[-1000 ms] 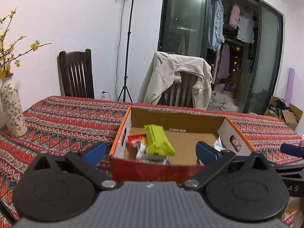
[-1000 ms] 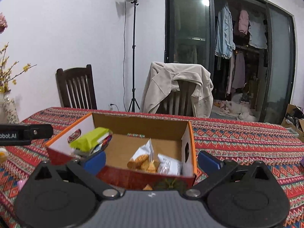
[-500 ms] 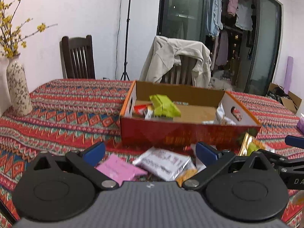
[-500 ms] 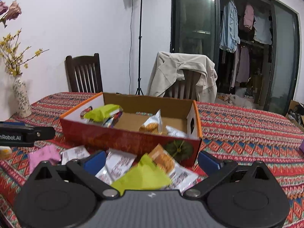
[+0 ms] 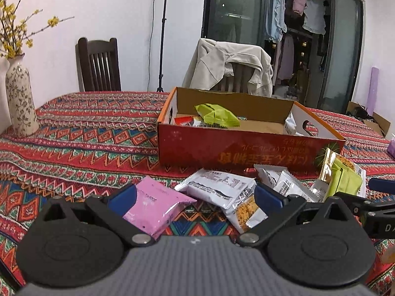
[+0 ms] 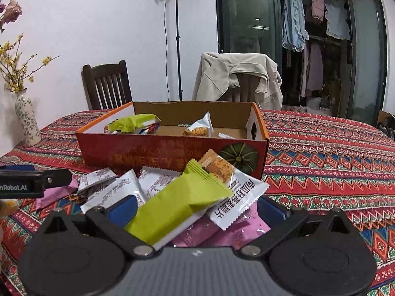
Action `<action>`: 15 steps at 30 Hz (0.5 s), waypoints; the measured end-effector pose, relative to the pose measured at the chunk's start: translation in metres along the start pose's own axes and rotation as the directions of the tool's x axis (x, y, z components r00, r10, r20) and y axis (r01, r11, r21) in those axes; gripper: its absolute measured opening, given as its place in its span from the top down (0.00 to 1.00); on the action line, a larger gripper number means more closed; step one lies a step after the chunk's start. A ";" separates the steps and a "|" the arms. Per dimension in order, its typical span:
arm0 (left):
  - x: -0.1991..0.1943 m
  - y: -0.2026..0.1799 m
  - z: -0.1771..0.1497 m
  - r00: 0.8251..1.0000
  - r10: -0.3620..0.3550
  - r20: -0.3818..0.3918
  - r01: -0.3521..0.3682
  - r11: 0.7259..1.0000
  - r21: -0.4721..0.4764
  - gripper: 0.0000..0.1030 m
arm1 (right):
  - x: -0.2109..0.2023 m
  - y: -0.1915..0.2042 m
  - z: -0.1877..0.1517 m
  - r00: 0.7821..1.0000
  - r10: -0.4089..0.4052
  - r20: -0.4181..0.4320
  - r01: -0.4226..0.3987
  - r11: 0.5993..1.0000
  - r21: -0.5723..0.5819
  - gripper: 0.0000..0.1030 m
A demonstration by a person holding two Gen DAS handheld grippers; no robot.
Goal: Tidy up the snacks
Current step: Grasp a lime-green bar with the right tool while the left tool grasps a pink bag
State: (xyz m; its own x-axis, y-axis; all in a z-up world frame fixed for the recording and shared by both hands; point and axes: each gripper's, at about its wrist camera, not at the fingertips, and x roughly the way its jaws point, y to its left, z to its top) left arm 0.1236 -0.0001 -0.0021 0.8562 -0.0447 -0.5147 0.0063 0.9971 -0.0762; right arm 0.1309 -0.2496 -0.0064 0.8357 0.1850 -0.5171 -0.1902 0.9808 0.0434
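We see a red cardboard box standing on a patterned tablecloth, with loose snack packets heaped on the cloth just in front of its near wall; inside the box, a green packet lies on other wrappers at the left end, and a white packet of crackers leans near the right end. We find our left gripper with its jaws spread and nothing between them, low over a pink packet and a white packet; our right gripper is likewise spread wide and grips nothing, a green bar packet lying tilted between its fingers atop a white packet with an orange picture and pink packets. At the table's left edge we note a flowered vase; behind the table stand a dark wooden chair and a second chair draped with a beige jacket.
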 end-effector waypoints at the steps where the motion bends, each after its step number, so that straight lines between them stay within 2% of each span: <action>1: 0.001 0.001 0.000 1.000 -0.001 -0.005 0.001 1.000 -0.006 0.00 | 0.001 0.000 -0.001 1.000 -0.003 -0.003 0.003 1.000 0.002 0.00; 5: 0.001 0.004 0.000 1.000 -0.005 -0.012 0.005 1.000 -0.022 0.00 | 0.001 0.002 -0.003 1.000 -0.002 0.002 0.002 1.000 -0.002 0.00; 15: 0.001 0.004 -0.002 1.000 0.005 -0.021 -0.005 1.000 -0.028 0.00 | 0.010 0.032 -0.005 0.999 -0.034 -0.003 0.034 0.993 -0.111 0.00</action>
State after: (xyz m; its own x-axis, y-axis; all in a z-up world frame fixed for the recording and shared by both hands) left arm 0.1233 0.0041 -0.0047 0.8451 -0.0413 -0.5331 -0.0127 0.9952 -0.0973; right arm 0.1308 -0.2168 -0.0148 0.8401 0.1512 -0.5210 -0.2178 0.9736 -0.0687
